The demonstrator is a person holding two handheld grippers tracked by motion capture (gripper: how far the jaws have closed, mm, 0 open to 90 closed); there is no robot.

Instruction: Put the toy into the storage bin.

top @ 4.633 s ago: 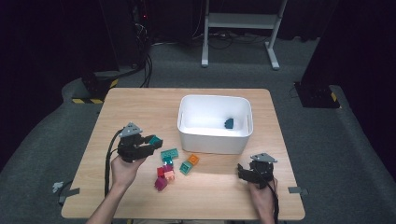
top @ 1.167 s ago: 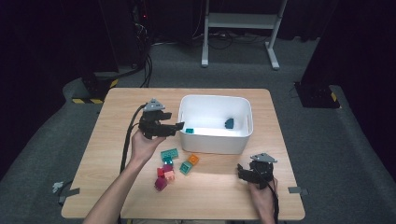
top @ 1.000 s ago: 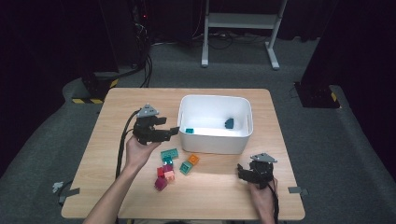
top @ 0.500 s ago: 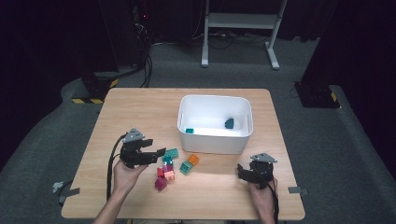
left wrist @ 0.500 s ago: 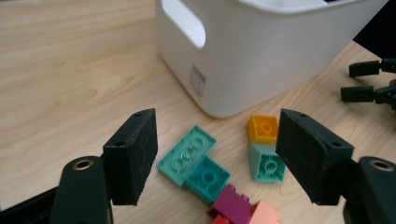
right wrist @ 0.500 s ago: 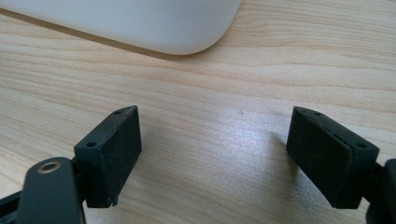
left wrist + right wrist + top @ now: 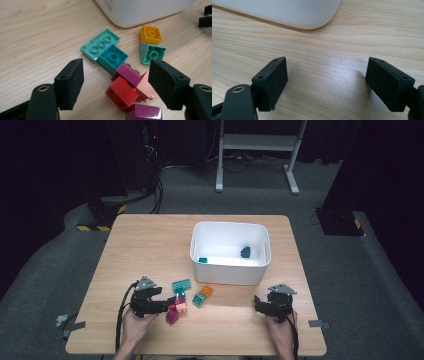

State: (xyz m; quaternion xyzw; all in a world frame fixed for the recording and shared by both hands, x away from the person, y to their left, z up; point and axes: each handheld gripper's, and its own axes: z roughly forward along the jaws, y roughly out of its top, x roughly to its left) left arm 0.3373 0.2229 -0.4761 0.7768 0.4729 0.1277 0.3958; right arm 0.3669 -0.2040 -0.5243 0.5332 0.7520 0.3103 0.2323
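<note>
A cluster of toy bricks lies in front of the white bin [image 7: 230,270]. My left gripper [image 7: 117,85] is open and low over the cluster, and in the high view the left gripper [image 7: 169,303] is at its left side. A red brick [image 7: 122,92], a magenta brick [image 7: 130,75] and a pink brick [image 7: 146,90] lie between the pads, untouched. Beyond them lie a teal brick [image 7: 113,57], a mint plate [image 7: 100,45], an orange brick [image 7: 150,35] and a green sloped brick [image 7: 152,52]. My right gripper [image 7: 327,82] stands open over bare wood, and the right gripper [image 7: 260,304] is at the front right.
The bin [image 7: 140,10] holds a small teal brick [image 7: 203,260] and a dark teal piece [image 7: 245,251]. A second magenta brick [image 7: 172,316] sits nearest the front edge. The bin corner [image 7: 287,12] is just ahead of the right gripper. The floor around the table is dark, with cables and a stand.
A small teal brick has appeared in the bin. My left gripper has come back from the bin's left rim and down to the brick cluster, jaws open. The right hand has stayed still.
</note>
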